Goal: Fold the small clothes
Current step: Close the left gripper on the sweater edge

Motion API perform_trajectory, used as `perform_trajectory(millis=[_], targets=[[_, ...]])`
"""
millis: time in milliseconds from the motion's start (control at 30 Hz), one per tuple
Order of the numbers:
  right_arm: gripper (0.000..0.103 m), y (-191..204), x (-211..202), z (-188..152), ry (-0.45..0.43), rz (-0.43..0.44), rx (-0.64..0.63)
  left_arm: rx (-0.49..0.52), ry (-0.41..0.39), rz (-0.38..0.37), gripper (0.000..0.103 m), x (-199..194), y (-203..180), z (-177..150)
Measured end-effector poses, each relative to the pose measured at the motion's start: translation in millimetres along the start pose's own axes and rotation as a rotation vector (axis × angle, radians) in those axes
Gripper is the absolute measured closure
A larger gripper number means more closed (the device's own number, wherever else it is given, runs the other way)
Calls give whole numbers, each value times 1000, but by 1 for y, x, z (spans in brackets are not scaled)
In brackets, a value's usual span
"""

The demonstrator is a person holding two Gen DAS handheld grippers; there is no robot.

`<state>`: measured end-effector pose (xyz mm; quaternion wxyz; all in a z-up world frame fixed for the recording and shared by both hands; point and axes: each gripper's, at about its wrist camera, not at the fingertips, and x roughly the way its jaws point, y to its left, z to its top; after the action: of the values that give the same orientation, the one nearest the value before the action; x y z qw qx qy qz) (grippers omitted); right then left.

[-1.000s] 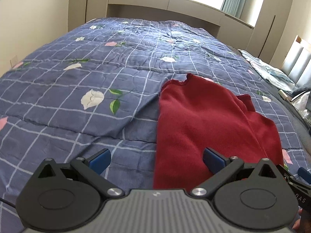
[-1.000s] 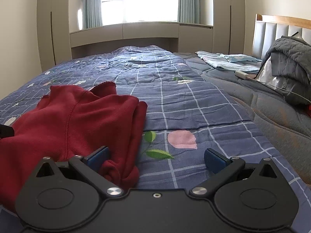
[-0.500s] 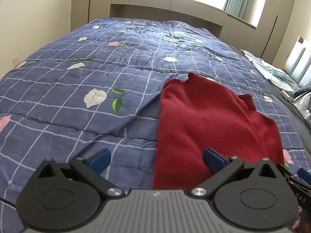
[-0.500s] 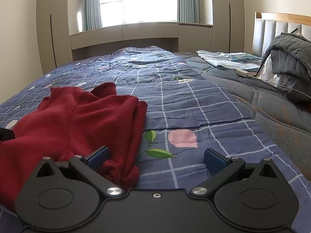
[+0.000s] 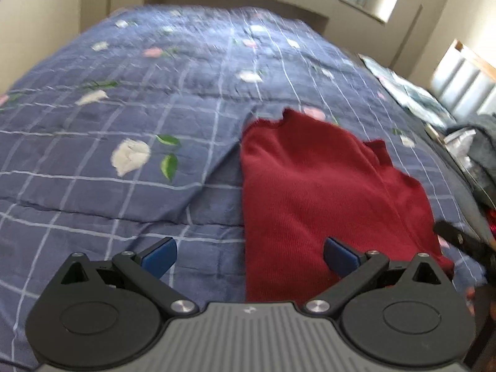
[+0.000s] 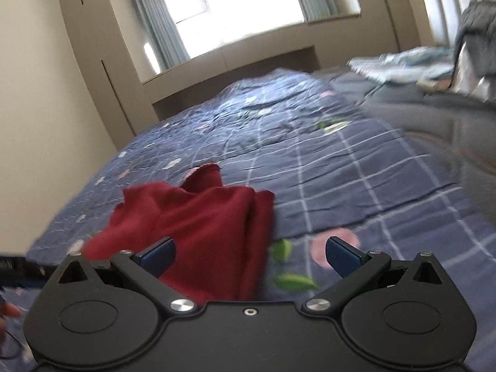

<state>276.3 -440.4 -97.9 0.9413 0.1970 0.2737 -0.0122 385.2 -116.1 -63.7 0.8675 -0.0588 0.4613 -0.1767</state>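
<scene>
A dark red knit garment [image 5: 322, 192] lies folded lengthwise on the blue checked quilt [image 5: 139, 124]. My left gripper [image 5: 249, 255] is open above the garment's near left edge and holds nothing. In the right wrist view the same garment [image 6: 201, 226] lies bunched at lower left. My right gripper [image 6: 249, 255] is open above the garment's near right edge and holds nothing. Both views are blurred by motion.
The quilt [image 6: 356, 161] with flower prints covers the bed. A light folded cloth [image 6: 400, 65] and a grey jacket [image 6: 477, 28] lie by the headboard at the right. A window ledge and cupboards [image 6: 93, 71] stand past the bed's far end.
Both grippers have risen and tilted, so the views shifted and blurred. The right gripper now looks more towards the window. The garment lies as before, and both grippers stay open.
</scene>
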Motion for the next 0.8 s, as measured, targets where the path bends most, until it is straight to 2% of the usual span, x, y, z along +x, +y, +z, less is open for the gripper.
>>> perform_trajectory(millis=[67, 167, 200, 233, 267, 300, 333, 367, 400, 467, 533, 600, 700, 800], targets=[[1, 0, 13, 7, 34, 24, 8, -18, 28, -32, 0, 6, 4, 3], [16, 2, 33, 10, 92, 20, 32, -71, 69, -68, 1, 12, 10, 5], [21, 4, 34, 10, 87, 13, 29, -81, 73, -81, 4, 13, 12, 6], [26, 8, 35, 9, 82, 13, 17, -87, 75, -99, 11, 13, 12, 6], [38, 11, 35, 9, 82, 20, 11, -93, 78, -122, 16, 13, 13, 6], [51, 14, 35, 9, 85, 36, 21, -103, 78, -153, 28, 13, 13, 6], [55, 14, 34, 8, 85, 44, 30, -110, 81, -182, 44, 12, 13, 6], [64, 17, 33, 8, 83, 47, 29, -114, 86, -198, 46, 12, 11, 7], [74, 21, 32, 8, 77, 43, 18, -104, 82, -183, 51, 10, 8, 9], [84, 27, 28, 9, 62, 29, -11, -60, 70, -154, 64, 5, -1, 11], [87, 37, 22, 12, 40, 19, -56, -30, 46, -133, 75, -3, -7, 14], [88, 48, 14, 15, 12, 23, -86, -4, 16, -131, 79, -14, -10, 17], [89, 65, 3, 23, -29, 55, -112, 0, -18, -142, 80, -31, -8, 22], [89, 88, 0, 31, -53, 97, -136, 47, -82, -74, 80, -53, -2, 29]])
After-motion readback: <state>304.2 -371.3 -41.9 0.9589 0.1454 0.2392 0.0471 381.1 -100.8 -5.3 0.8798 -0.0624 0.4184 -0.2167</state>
